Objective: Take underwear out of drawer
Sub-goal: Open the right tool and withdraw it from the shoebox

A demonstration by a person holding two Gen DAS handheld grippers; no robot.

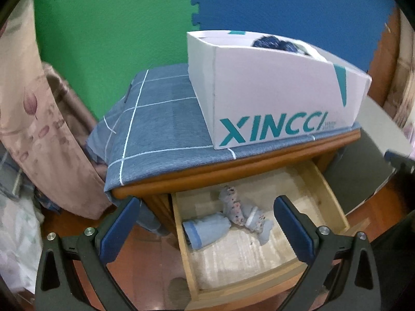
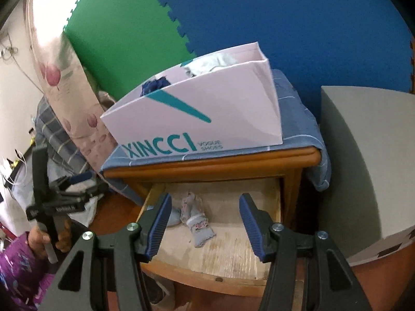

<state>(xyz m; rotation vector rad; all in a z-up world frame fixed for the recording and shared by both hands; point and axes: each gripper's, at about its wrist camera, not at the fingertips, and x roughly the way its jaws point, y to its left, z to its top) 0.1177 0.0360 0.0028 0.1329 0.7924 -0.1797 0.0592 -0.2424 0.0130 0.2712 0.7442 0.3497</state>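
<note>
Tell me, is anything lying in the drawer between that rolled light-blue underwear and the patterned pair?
Nothing separate. In the left wrist view the rolled light-blue underwear lies right against the patterned underwear on the drawer floor.

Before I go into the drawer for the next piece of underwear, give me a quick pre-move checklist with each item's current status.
1. Drawer pulled open: ok.
2. Underwear left inside, blue roll and patterned piece: ok.
3. Right gripper open, empty: ok.
4. Left gripper open, empty: ok.
5. Path into drawer unobstructed: ok.
6. Room left in white box: cannot tell.
</note>
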